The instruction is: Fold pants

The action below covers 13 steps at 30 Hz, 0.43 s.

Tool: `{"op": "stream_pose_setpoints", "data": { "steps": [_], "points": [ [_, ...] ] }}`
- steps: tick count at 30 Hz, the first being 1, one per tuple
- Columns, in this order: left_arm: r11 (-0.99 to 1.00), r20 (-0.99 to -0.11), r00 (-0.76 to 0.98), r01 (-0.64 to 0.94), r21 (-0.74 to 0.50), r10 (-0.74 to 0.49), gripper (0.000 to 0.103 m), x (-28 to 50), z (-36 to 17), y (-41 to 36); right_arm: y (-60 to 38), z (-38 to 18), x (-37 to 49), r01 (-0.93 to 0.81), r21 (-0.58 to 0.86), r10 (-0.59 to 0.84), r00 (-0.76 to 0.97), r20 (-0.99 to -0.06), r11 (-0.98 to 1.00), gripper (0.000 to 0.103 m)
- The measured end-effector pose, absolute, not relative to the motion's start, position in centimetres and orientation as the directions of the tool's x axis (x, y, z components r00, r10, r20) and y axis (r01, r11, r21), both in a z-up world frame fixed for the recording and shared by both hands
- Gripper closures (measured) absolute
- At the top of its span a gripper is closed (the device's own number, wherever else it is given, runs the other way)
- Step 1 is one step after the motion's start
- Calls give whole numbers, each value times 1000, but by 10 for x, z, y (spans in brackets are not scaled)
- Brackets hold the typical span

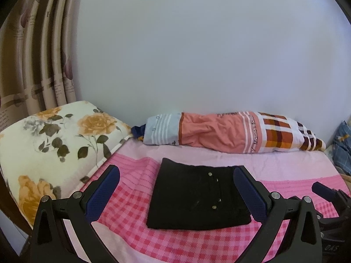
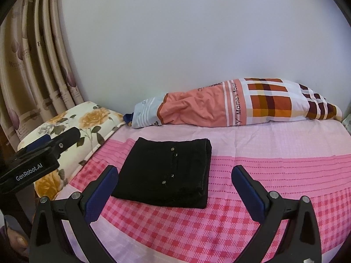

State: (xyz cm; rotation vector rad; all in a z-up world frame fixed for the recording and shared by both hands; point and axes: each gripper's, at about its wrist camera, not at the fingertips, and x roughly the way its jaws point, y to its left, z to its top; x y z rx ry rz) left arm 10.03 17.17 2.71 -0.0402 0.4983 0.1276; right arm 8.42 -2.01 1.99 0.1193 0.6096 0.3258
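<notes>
Black pants (image 1: 195, 194) lie folded into a compact rectangle on the pink checked bed cover (image 1: 197, 245), small metal studs showing on top. My left gripper (image 1: 176, 172) hovers open in front of them, its blue-padded fingers (image 1: 105, 188) spread to either side and touching nothing. In the right wrist view the same folded pants (image 2: 166, 172) sit left of centre. My right gripper (image 2: 175, 172) is open too, held back from the cloth, with the pants nearer its left finger (image 2: 103, 188). The left gripper's black body (image 2: 33, 164) shows at the left edge.
A floral pillow (image 1: 50, 144) lies at the left of the bed. A striped and plaid pillow (image 1: 232, 131) rests along the white wall. Curtains (image 1: 39, 54) hang at far left. Blue patterned fabric (image 1: 342, 144) sits at the right edge. A hand (image 2: 17, 241) shows bottom left.
</notes>
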Motion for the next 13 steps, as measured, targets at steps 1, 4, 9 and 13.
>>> {"op": "stream_pose_setpoints", "data": {
  "steps": [1, 4, 9, 13],
  "points": [
    [992, -490, 865, -124, -8, 104, 0, 103, 24, 171, -20, 19, 86, -266, 204, 335, 768, -546, 942, 0],
    [991, -510, 851, -129, 21, 121, 0, 109, 15, 169, -18, 15, 89, -271, 204, 339, 759, -556, 941, 0],
    [991, -462, 879, -136, -3, 120, 0, 107, 14, 172, -19, 10, 94, -268, 203, 336, 753, -565, 942, 0],
    [991, -466, 877, -137, -8, 118, 0, 109, 14, 175, -19, 7, 98, -262, 205, 333, 748, -574, 943, 0]
  ]
}}
